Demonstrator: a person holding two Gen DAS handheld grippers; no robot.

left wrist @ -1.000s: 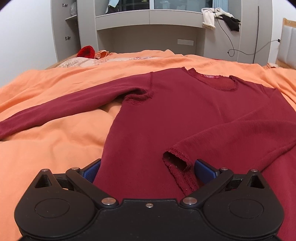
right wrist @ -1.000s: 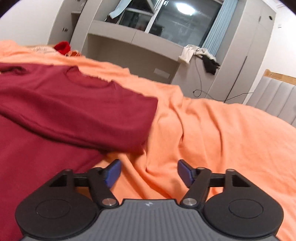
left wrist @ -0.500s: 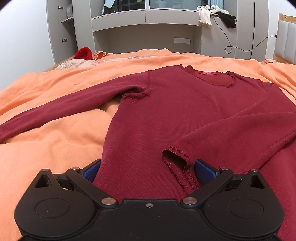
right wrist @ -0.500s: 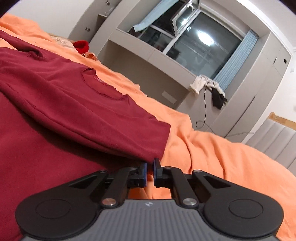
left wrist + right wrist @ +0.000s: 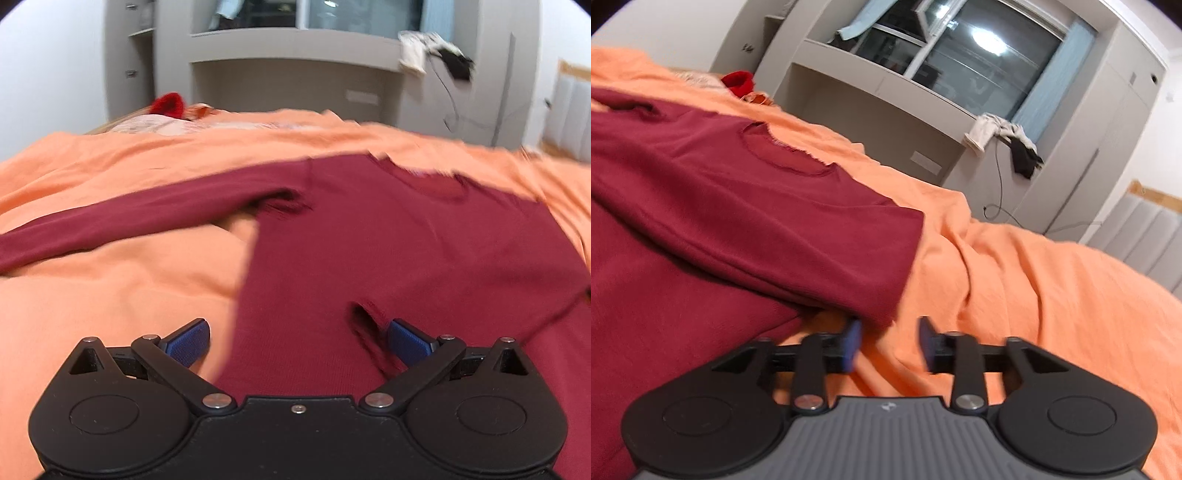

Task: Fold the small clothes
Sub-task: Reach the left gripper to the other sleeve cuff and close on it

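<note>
A dark red long-sleeved top (image 5: 388,251) lies flat on the orange bedspread (image 5: 110,295). Its left sleeve (image 5: 147,210) stretches out to the left. Its right sleeve is folded across the body, with the cuff (image 5: 364,325) near my left gripper (image 5: 297,341), which is open and empty over the hem. In the right wrist view the folded shoulder edge (image 5: 879,258) of the top (image 5: 701,206) lies just beyond my right gripper (image 5: 888,341), which is open and holds nothing.
A grey cabinet with a shelf and window (image 5: 923,92) stands behind the bed. Clothes and a cable (image 5: 1004,144) hang off it. A red item (image 5: 168,105) lies at the far left of the bed. A padded headboard (image 5: 1145,240) is at right.
My right gripper, shut half a second ago at the fold's edge, has opened. My left gripper stays open and has shifted left, so its left finger is now over the bedspread.
</note>
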